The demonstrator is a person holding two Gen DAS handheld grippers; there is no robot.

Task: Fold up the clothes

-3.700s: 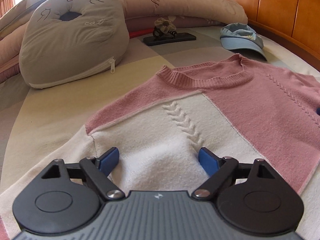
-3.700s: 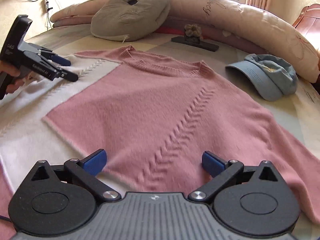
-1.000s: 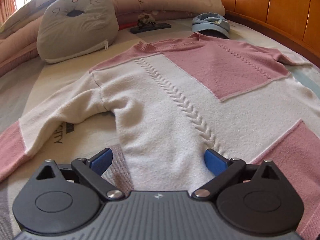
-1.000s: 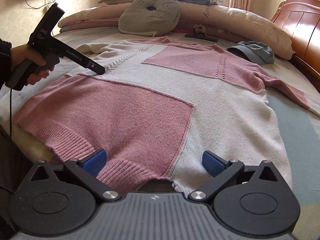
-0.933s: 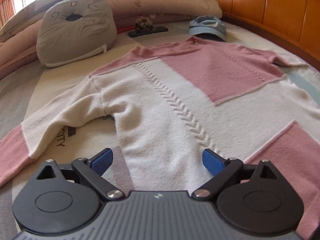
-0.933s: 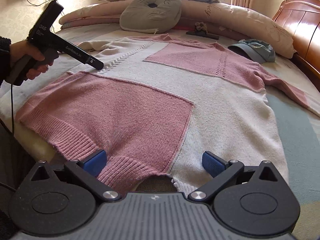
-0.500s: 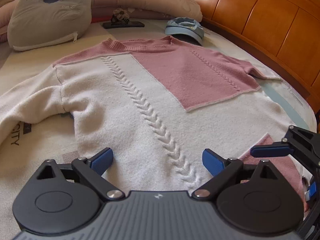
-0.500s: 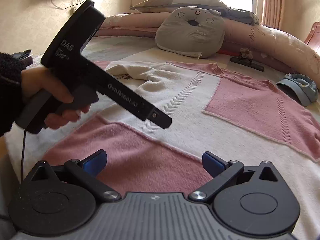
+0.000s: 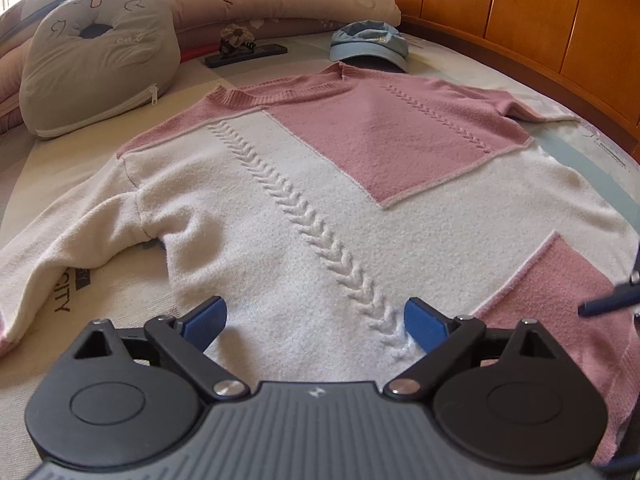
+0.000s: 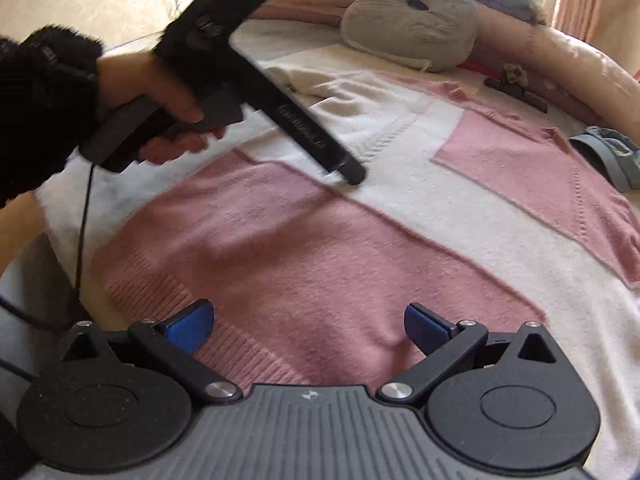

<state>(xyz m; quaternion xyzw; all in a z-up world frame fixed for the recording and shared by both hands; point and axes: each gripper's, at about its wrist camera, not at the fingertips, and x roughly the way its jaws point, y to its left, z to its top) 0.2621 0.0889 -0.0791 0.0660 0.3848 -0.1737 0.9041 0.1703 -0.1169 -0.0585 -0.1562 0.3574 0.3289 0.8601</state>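
Knit sweater (image 9: 280,216) flat | left gripper (image 9: 316,322), right gripper (image 10: 306,322) jaws wide, empty

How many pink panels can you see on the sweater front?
3 on the sweater: left shoulder strip, large chest panel, hem panel. Sleeves may carry more, out of view.

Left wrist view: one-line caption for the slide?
Open left gripper poised over the white lower body of a pink-and-white sweater spread flat on the bed.
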